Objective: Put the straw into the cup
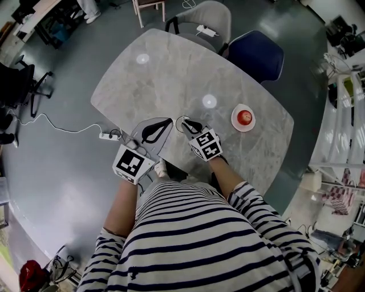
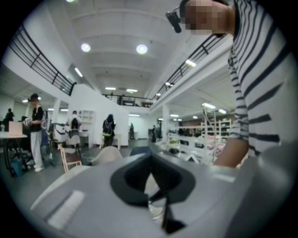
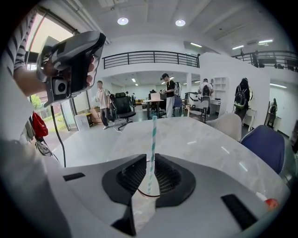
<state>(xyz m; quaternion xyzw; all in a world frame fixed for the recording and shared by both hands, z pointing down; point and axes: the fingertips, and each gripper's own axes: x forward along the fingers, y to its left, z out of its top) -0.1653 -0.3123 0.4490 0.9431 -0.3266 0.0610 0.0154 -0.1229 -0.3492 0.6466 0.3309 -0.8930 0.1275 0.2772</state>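
A teal-and-white striped straw (image 3: 152,139) stands upright between the jaws of my right gripper (image 3: 150,159), which is shut on it. Just below the jaws, the thin dark-red rim of a clear cup (image 3: 148,195) curves around the straw's lower end. From the head view the cup (image 1: 181,121) is a faint ring at the tip of the right gripper (image 1: 188,124), near the front edge of the marble table (image 1: 171,68). My left gripper (image 1: 169,121) hovers just left of the cup. Its jaws (image 2: 150,161) meet with nothing between them.
A white saucer with a red object (image 1: 244,117) sits to the right on the table. A grey chair (image 1: 208,16) and a blue chair (image 1: 256,54) stand at the far side. A power strip and cable (image 1: 108,136) lie on the floor at left.
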